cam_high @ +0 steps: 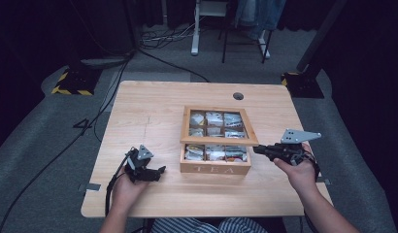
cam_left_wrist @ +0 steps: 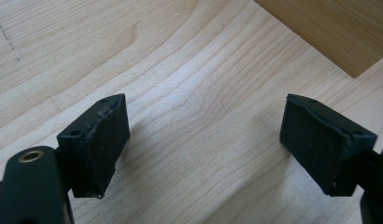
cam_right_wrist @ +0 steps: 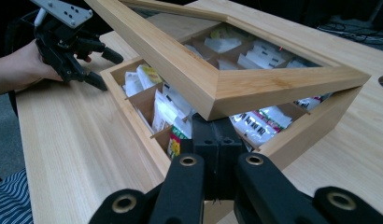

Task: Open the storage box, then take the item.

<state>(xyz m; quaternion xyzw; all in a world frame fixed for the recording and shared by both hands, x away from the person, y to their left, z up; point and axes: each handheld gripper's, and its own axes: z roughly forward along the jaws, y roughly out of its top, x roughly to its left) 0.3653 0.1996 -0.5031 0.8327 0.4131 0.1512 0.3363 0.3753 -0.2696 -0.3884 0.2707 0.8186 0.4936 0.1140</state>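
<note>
One tea box (cam_high: 215, 167), perhaps nine compartments, two grippers (cam_high: 160, 171) (cam_high: 256, 149)

High overview — two close gripper views

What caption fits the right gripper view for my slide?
Shut right claw props up the tea box lid, exposing tea bags in compartments.
</note>
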